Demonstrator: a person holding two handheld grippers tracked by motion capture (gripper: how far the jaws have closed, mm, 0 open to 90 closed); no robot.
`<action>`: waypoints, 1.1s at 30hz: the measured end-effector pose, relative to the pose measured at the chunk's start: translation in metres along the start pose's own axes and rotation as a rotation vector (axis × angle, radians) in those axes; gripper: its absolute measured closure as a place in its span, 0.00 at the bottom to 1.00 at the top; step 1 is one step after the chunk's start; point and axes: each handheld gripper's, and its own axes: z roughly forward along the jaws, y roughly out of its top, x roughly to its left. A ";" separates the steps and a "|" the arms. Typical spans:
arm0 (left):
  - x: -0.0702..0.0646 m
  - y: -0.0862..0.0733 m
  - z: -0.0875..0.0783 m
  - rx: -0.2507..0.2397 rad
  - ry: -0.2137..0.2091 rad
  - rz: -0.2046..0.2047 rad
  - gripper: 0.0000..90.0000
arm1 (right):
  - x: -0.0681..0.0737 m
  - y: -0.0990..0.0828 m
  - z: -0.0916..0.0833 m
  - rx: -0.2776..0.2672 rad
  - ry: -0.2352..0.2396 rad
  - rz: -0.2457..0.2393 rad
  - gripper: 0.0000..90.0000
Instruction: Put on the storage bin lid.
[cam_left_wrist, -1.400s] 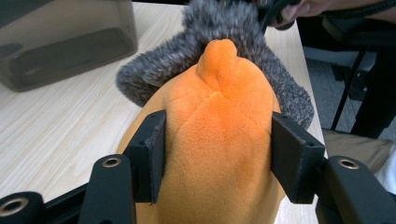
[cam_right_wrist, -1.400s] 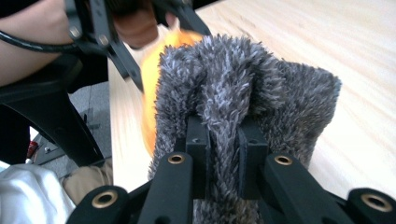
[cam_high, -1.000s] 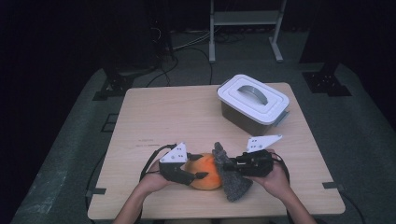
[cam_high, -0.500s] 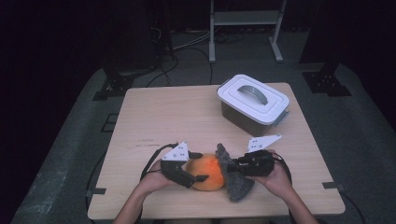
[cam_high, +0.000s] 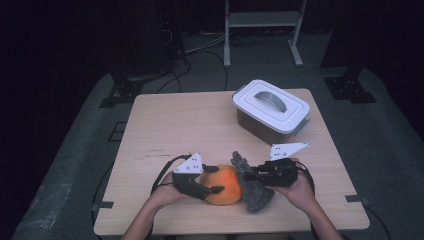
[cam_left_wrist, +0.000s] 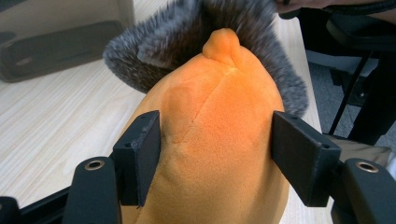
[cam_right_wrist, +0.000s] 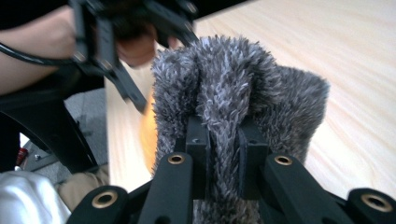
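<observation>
Orange plush and grey fur, near edge of the table (cam_high: 165, 120)

My left gripper (cam_left_wrist: 215, 154) has just been closing, apparently touching the orange plush (cam_left_wrist: 219, 140); my right gripper (cam_right_wrist: 223, 154) pinches the grey furry cover (cam_right_wrist: 233, 93) beside it.

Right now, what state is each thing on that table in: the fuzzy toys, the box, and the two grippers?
Orange plush: lying on the table, between the left gripper's jaws, partly inside the grey cover.
Grey cover: furry, pinched in a fold by the right gripper.
Box: lid on, handle flat.
Left gripper: jaws have just been closing on the orange plush, pads touching its sides.
Right gripper: shut on the grey cover.
</observation>
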 end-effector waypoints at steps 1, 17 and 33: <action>0.000 0.000 0.000 -0.003 -0.004 0.000 0.37 | 0.001 0.001 0.002 0.011 0.001 -0.014 0.86; 0.006 -0.004 0.000 0.041 0.022 -0.025 0.43 | -0.013 -0.014 0.004 0.073 0.012 0.028 0.86; -0.003 0.007 0.001 0.067 0.074 -0.006 0.33 | -0.004 -0.004 0.005 0.045 -0.032 -0.007 0.85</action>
